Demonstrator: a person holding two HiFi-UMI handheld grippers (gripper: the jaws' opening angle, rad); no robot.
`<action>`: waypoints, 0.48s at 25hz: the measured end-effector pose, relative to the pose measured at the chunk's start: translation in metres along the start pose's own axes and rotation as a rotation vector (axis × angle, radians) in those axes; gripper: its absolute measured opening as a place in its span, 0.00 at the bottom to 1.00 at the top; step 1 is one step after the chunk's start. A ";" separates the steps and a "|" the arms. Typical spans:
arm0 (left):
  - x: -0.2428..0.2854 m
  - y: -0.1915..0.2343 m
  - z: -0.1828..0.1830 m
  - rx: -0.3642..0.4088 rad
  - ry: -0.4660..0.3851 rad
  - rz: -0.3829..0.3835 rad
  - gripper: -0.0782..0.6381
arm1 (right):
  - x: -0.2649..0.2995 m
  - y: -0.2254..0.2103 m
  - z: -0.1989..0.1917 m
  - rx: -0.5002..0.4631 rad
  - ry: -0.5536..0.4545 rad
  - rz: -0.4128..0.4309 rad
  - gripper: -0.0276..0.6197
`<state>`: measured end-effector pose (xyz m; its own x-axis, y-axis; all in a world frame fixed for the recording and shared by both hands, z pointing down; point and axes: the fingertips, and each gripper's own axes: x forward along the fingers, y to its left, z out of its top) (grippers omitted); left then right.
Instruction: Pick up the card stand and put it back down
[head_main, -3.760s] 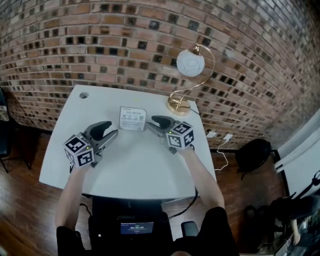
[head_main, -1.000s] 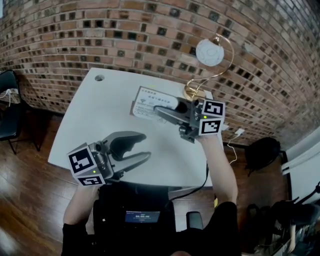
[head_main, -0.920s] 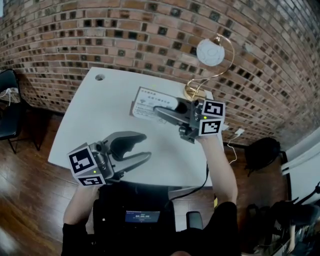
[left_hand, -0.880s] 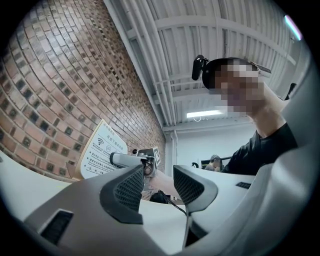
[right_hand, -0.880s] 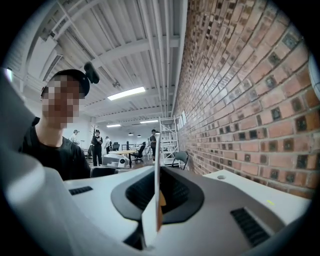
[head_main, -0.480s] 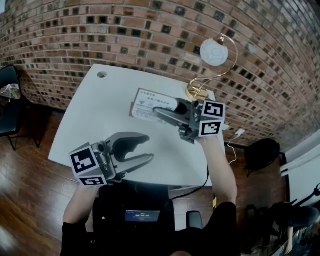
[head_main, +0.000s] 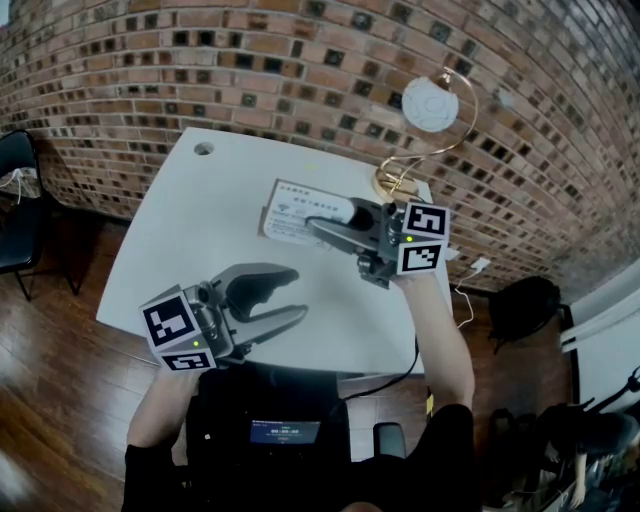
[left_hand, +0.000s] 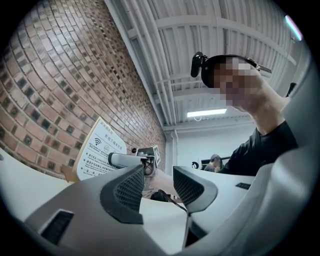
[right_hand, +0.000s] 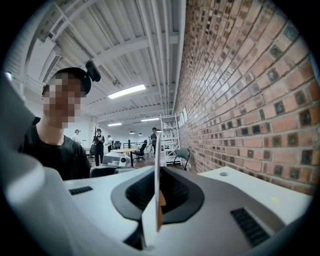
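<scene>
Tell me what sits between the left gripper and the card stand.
Only bare table lies between the left gripper and the card stand, as the head view shows.

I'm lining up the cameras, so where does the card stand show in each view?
Head view: card stand upper centre, in the right hand-held gripper.
Left gripper view: left of centre.
Right gripper view: centre, edge-on between the jaws.
Shared landmark: brick wall.

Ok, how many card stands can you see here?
1. The card stand is clamped between the fingers of the right gripper, over the white table's far side near the lamp. No other shows.
</scene>
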<state>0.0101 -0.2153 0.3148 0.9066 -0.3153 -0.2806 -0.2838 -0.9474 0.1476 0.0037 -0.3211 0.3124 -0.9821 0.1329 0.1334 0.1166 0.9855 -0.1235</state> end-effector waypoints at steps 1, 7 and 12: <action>0.000 0.001 -0.002 -0.006 0.004 -0.002 0.37 | 0.000 -0.001 -0.001 0.001 0.002 0.001 0.08; -0.001 0.005 -0.004 -0.015 0.005 0.000 0.37 | 0.002 -0.003 -0.001 0.001 -0.007 -0.003 0.08; -0.004 0.010 -0.003 -0.016 -0.012 0.005 0.37 | 0.002 -0.009 -0.005 0.010 -0.006 -0.008 0.08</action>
<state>0.0050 -0.2235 0.3206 0.9014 -0.3206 -0.2909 -0.2830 -0.9449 0.1646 0.0016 -0.3287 0.3186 -0.9838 0.1245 0.1287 0.1075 0.9854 -0.1319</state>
